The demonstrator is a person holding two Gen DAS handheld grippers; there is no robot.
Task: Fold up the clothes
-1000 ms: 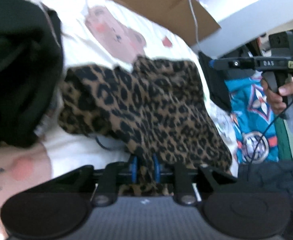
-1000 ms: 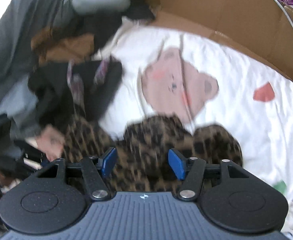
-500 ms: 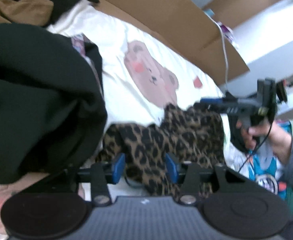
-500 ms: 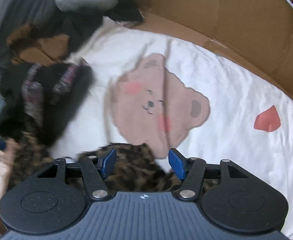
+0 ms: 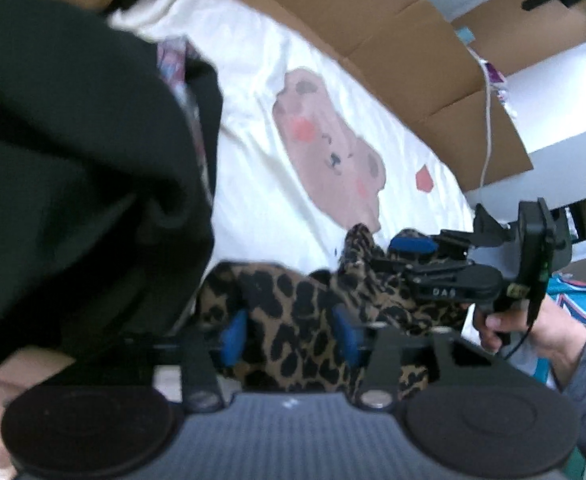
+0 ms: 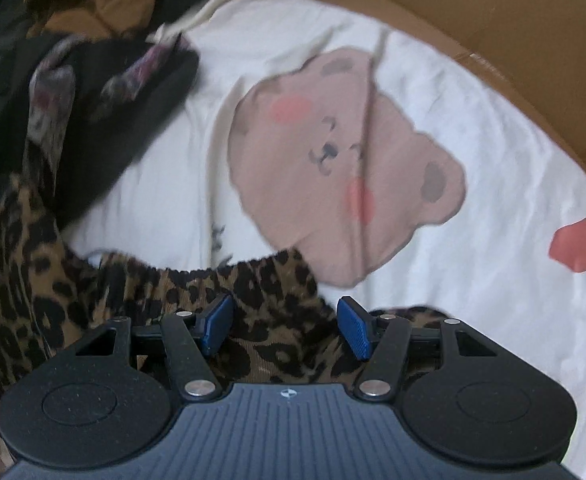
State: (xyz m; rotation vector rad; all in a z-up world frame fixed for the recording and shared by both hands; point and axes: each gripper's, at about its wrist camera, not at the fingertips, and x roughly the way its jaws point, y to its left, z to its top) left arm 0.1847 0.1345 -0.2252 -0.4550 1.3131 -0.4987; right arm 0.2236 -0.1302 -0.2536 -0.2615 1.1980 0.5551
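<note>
You are holding both grippers low over the leopard-print garment (image 5: 305, 320): left gripper (image 5: 291, 338) and right gripper (image 6: 285, 326) fingers spread, fabric between them unpinched; right gripper body, frame right, reading "DAS".

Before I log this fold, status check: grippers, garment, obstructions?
Left gripper and right gripper: jaws open, fabric between. Leopard-print garment bunched on bear sheet. Black clothes pile crowds left.

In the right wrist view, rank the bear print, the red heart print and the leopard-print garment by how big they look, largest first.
1. leopard-print garment, though it lies nearest the camera and runs under the right gripper, so its lead over the bear is unsure.
2. bear print.
3. red heart print, clearly smallest.
</note>
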